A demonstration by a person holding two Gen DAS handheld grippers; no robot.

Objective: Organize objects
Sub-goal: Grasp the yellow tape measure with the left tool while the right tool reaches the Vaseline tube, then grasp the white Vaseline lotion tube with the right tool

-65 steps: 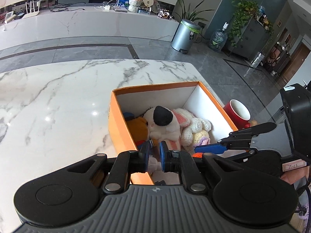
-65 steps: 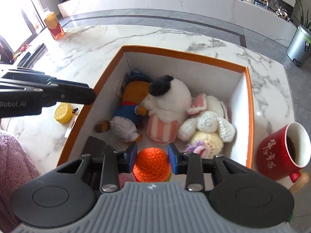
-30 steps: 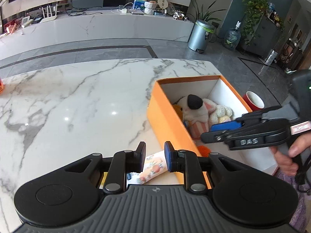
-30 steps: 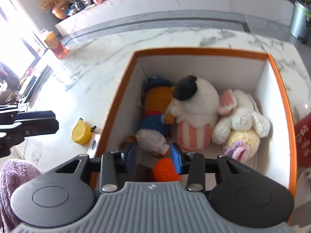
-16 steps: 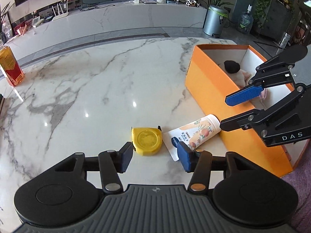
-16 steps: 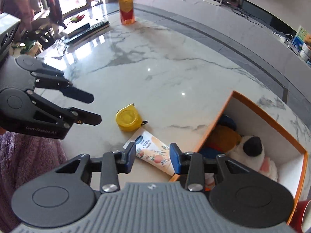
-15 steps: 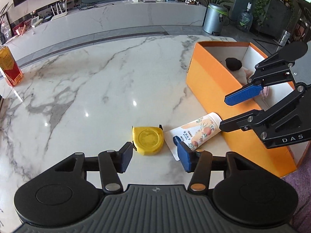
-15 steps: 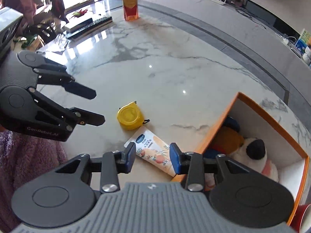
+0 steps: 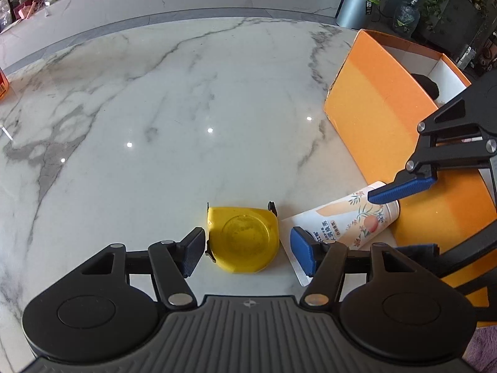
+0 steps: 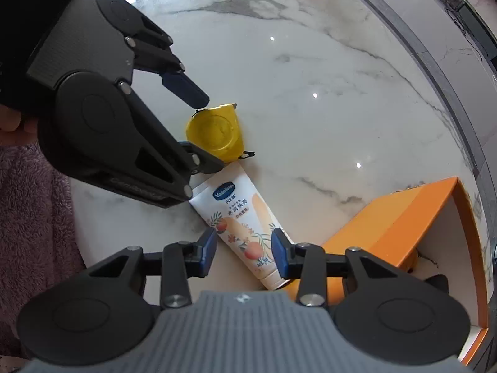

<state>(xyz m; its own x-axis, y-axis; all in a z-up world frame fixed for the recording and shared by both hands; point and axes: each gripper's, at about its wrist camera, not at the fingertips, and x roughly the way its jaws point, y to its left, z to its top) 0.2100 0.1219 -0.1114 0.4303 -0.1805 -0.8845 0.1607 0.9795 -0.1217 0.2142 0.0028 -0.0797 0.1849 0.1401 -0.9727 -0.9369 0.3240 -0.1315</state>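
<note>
Both grippers just swung away from the orange box (image 9: 382, 105). My left gripper (image 9: 247, 250) now sits spread around the yellow tape measure (image 9: 243, 242), right gripper (image 10: 243, 250) spread over the lotion tube (image 10: 239, 220) on the marble table (image 9: 155, 108). Those probably go in next.

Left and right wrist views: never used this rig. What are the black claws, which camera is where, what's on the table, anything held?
The black claws are two hand-held two-finger grippers, one in each of a person's hands; there is no robot arm. Each carries a fisheye camera that looks forward along its own fingers.

In the left wrist view, the left gripper is open, its fingers on either side of a yellow tape measure lying on the marble table.

In the right wrist view, the right gripper is open, straddling a Vaseline lotion tube that lies flat beside an orange box.

Each gripper also shows up in the other's picture. Neither is closed on its item, so nothing is held yet.
</note>
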